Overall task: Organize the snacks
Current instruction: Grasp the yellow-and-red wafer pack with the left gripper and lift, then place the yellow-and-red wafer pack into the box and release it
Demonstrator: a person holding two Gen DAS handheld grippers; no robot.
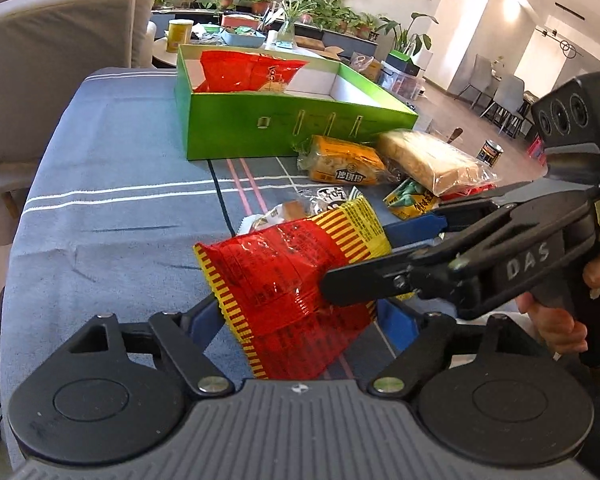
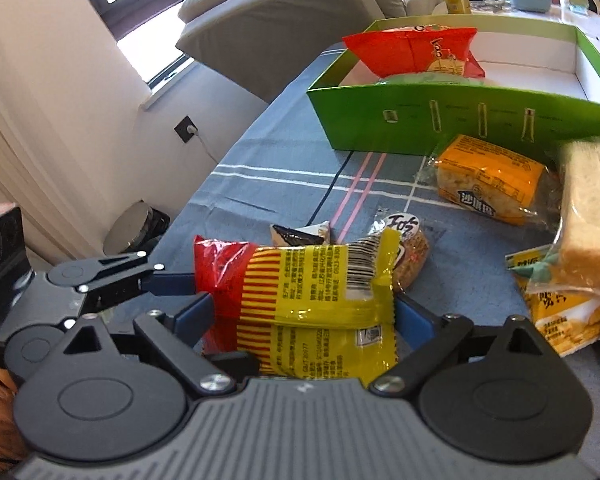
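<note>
We have one red bag (image 1: pixel 252 70) in the box (image 1: pixel 284 124); five snacks remain out, both grippers (image 1: pixel 300 320) (image 2: pixel 304 312) clamping the red-yellow pack (image 2: pixel 308 300).

Left wrist camera looks steeply down from close behind the red-and-yellow packet (image 1: pixel 296 280), facing the green box (image 1: pixel 284 128) beyond. Right wrist camera does likewise from that packet's other end; both share packet and box.
</note>
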